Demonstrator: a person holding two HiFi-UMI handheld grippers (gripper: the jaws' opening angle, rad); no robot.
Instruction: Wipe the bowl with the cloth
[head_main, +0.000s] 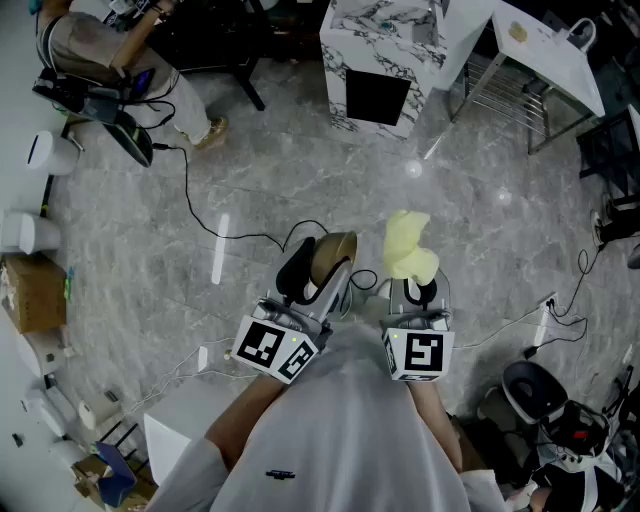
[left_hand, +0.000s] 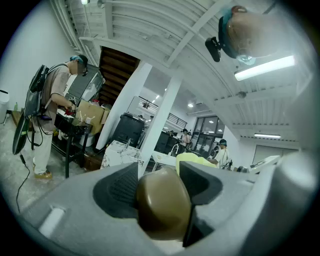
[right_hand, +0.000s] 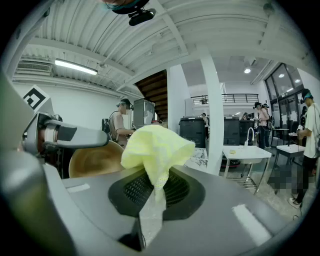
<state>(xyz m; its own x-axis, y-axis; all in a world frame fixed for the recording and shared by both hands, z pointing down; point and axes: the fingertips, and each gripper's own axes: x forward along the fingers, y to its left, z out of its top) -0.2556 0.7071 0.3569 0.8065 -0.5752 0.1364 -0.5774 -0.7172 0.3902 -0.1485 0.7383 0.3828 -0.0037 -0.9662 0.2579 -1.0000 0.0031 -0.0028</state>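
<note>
At far left on the grey floor (head_main: 300, 180), a cardboard box (head_main: 35, 292), contents not discernible. Toward the middle, held above the floor in the left gripper (head_main: 318, 285): the brown bowl (head_main: 333, 262), tipped up on edge and clamped between the two jaws, filling the gap between the dark pads in the left gripper view. Hollow turned rightward, its glossy brown inside showing in the right gripper view. Just beside the bowl, near but not touching: the pale yellow cloth (head_main: 408, 247), bunched into a loose tuft, pinched by its lower tail between the closed jaws of the right gripper (head_main: 418, 290) and standing up above them. Farther back, a marble-patterned cabinet (head_main: 385, 55) with a dark square opening, inside not visible, then a white table (head_main: 540, 45) at upper right. Both bare forearms (head_main: 250, 410) stretched forward from a light shirt (head_main: 350, 430), side by side, grippers roughly level with each other, marker cubes (head_main: 275, 348) facing up toward the head camera.
</note>
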